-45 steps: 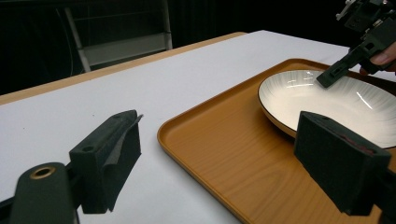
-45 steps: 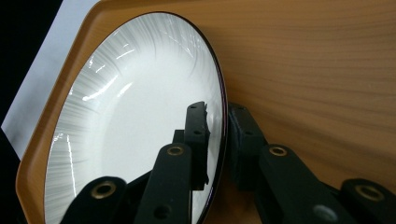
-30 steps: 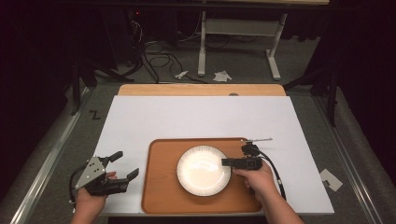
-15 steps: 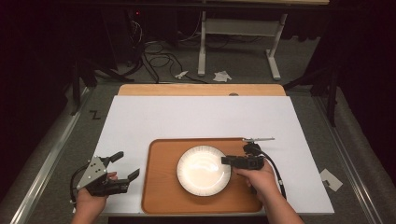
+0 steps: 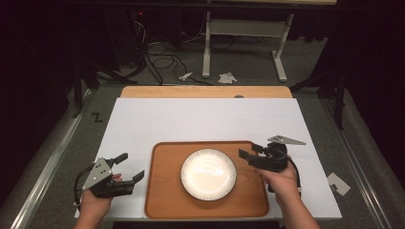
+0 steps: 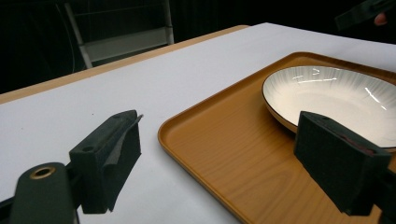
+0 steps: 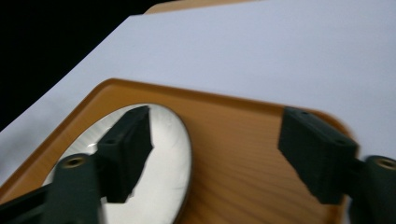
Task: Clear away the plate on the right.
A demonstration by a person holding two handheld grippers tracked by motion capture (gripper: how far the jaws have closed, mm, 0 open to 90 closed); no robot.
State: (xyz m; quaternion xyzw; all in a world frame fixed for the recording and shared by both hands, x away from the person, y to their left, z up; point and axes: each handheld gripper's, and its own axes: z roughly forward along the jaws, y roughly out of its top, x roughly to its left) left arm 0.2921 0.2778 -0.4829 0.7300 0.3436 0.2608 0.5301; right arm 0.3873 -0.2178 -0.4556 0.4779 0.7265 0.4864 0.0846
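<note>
No writing is legible anywhere, and the right gripper [image 5: 251, 152], its jaws just opened wide and grasping nothing, hovers over the right part of the wooden tray [image 5: 162, 191] just right of the white plate [image 5: 208, 173], which lies at the tray's centre.

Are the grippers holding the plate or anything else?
No. The right gripper has just been opening, with nothing between its jaws, beside the plate. The left gripper is open and empty too.
</note>
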